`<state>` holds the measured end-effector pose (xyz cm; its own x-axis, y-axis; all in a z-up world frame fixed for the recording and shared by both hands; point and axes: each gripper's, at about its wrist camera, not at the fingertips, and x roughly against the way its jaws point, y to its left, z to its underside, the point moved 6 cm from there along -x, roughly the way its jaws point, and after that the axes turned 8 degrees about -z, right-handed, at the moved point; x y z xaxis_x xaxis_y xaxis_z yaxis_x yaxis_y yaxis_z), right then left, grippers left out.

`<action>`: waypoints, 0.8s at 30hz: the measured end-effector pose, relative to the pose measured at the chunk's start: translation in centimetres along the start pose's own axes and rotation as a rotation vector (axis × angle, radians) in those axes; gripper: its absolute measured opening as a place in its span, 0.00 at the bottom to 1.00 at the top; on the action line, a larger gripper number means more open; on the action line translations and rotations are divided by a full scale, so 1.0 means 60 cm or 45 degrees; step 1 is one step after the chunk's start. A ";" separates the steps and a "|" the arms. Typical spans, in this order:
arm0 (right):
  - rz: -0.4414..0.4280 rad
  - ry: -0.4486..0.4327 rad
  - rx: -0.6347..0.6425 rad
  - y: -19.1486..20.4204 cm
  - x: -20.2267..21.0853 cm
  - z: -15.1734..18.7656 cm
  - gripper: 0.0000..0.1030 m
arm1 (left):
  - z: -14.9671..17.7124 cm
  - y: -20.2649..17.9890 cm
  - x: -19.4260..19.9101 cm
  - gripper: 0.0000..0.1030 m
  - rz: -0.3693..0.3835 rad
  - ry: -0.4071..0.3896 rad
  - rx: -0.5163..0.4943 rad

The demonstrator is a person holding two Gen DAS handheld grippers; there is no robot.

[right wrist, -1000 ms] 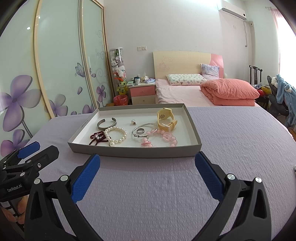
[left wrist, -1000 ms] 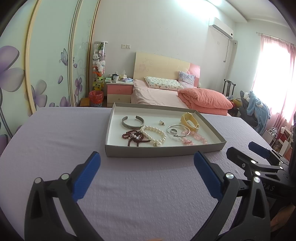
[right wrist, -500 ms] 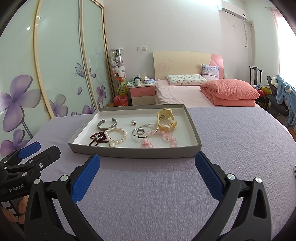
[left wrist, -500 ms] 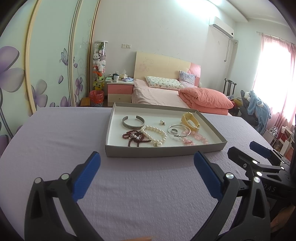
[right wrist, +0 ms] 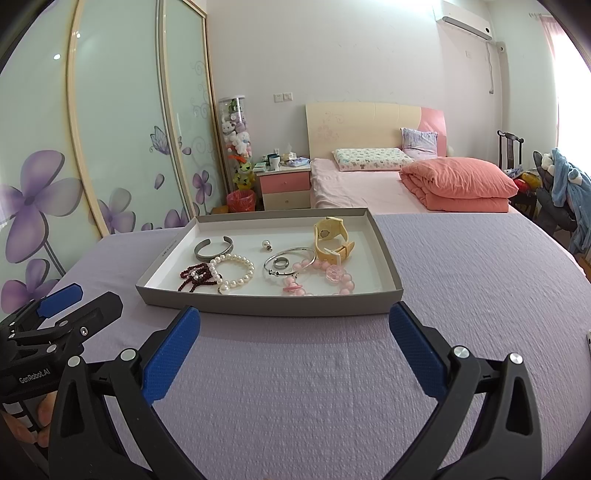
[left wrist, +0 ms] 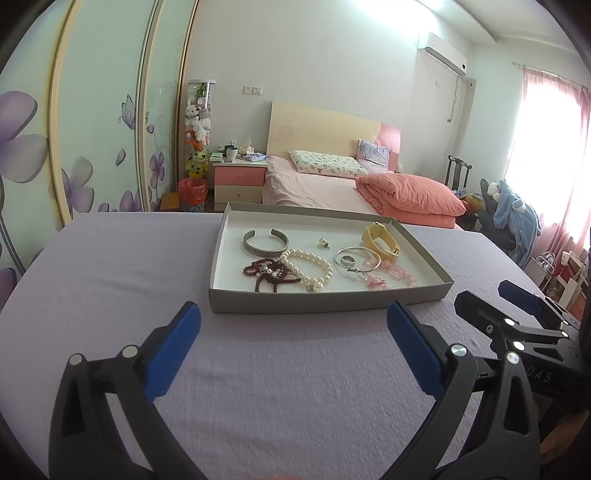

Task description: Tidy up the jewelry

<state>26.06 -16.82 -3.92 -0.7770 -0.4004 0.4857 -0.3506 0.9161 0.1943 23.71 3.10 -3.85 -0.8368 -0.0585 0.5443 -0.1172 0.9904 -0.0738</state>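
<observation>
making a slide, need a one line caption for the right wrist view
Open right gripper faces a tray of jewelry on a purple cloth, left gripper alongside.

Home bedroom. Bed (right wrist: 369,184) with cream-and-pink headboard (right wrist: 373,125), patterned pillow (right wrist: 371,158), folded coral duvet (right wrist: 461,184). Pink-drawered nightstand (right wrist: 286,184) beside bed, mug and clutter on top. Sliding wardrobe doors (right wrist: 110,129) printed with purple flowers. Clear tube of plush toys (right wrist: 236,136) in corner, red bin (right wrist: 241,200) below. Wall air conditioner (right wrist: 466,22), pink curtains (left wrist: 554,155) at bright window.
</observation>
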 end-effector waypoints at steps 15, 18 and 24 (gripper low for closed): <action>0.001 -0.001 0.001 0.001 0.000 0.000 0.99 | -0.003 -0.002 -0.002 0.98 -0.001 -0.001 -0.003; 0.000 -0.001 -0.001 0.000 0.000 0.000 0.99 | -0.003 -0.002 -0.001 0.98 -0.002 -0.001 -0.004; -0.001 0.000 0.000 0.000 0.000 0.000 0.99 | -0.009 0.001 -0.004 0.98 -0.021 -0.005 -0.002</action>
<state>26.06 -16.81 -3.94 -0.7769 -0.4009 0.4855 -0.3509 0.9159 0.1949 24.17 3.24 -3.51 -0.8369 -0.0753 0.5422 -0.1301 0.9895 -0.0635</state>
